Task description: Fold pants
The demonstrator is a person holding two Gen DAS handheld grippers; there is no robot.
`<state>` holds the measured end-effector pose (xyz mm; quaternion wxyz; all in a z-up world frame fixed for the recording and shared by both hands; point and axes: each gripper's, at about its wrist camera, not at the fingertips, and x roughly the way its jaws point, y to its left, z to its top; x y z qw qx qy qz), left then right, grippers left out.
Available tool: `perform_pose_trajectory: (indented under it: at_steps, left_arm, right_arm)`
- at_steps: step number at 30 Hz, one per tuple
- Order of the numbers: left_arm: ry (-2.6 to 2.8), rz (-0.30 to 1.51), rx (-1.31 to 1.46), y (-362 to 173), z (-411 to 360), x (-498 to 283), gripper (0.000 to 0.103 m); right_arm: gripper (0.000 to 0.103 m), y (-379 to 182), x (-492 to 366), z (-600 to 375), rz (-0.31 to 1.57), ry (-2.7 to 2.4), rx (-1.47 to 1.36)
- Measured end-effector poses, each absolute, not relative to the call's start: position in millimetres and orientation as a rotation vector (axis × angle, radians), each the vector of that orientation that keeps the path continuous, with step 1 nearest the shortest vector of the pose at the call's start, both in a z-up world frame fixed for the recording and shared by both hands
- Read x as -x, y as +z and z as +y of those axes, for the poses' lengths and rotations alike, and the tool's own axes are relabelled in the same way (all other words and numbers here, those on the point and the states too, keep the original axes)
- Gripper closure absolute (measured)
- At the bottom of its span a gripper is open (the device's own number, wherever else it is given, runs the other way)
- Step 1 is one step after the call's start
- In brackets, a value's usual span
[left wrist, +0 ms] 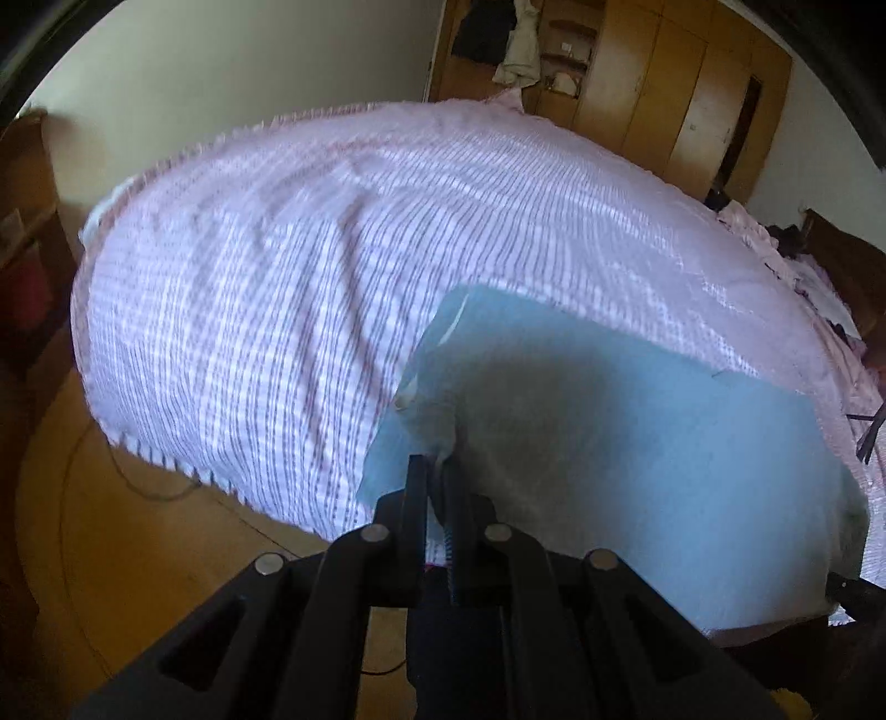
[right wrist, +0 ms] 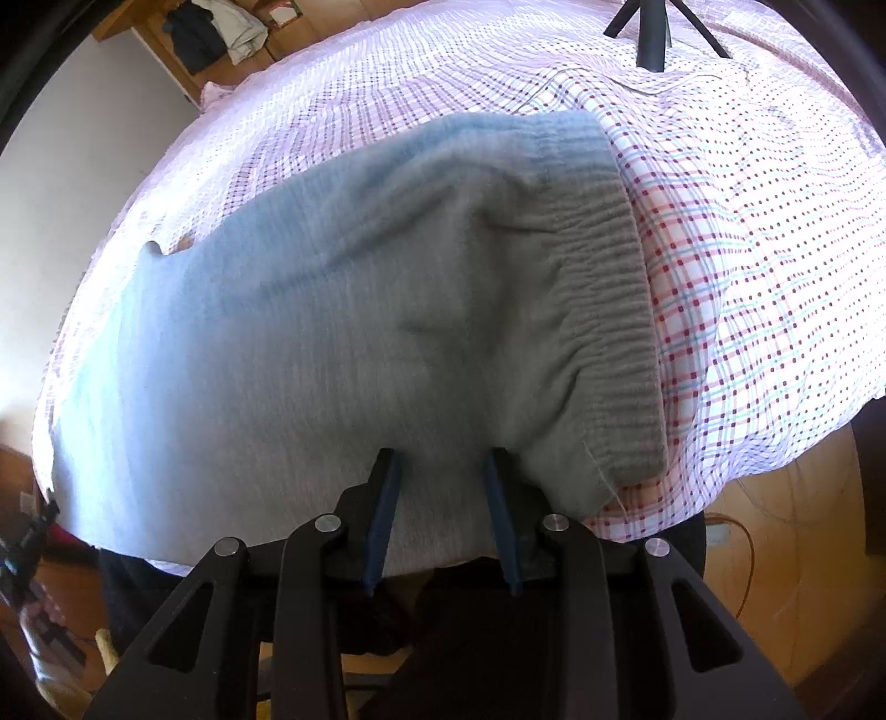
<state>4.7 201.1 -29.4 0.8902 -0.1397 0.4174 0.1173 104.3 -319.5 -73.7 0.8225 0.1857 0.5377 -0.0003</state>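
Note:
Light grey-blue pants (right wrist: 343,310) lie flat on a bed, with the ribbed waistband (right wrist: 614,310) at the right in the right wrist view. My right gripper (right wrist: 443,462) is open, its fingers just over the pants' near edge beside the waistband, holding nothing. In the left wrist view the pants (left wrist: 637,443) lie at lower right. My left gripper (left wrist: 434,462) is shut on a bunched bit of the pants' leg end at the near edge.
The bed is covered by a pink and white checked sheet (left wrist: 277,277) that hangs over the edges. A black tripod (right wrist: 653,27) stands on the bed at the far side. Wooden wardrobes (left wrist: 664,83) line the back wall. The floor (left wrist: 111,526) is wooden.

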Motion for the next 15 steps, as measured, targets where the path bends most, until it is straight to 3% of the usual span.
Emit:
perform_pose_trajectory:
  at_steps: [11,15]
  left_arm:
    - [0.239,0.878,0.293,-38.5,214.1,3.6,0.092]
    - [0.245,0.855,0.246,-24.6,215.7,-0.4,0.091]
  right_arm:
    - [0.078,-67.1,-120.0,-302.4,1.187,-0.059,-0.355]
    - [0.078,-42.8,-114.8,-283.8,1.107,-0.064,-0.327]
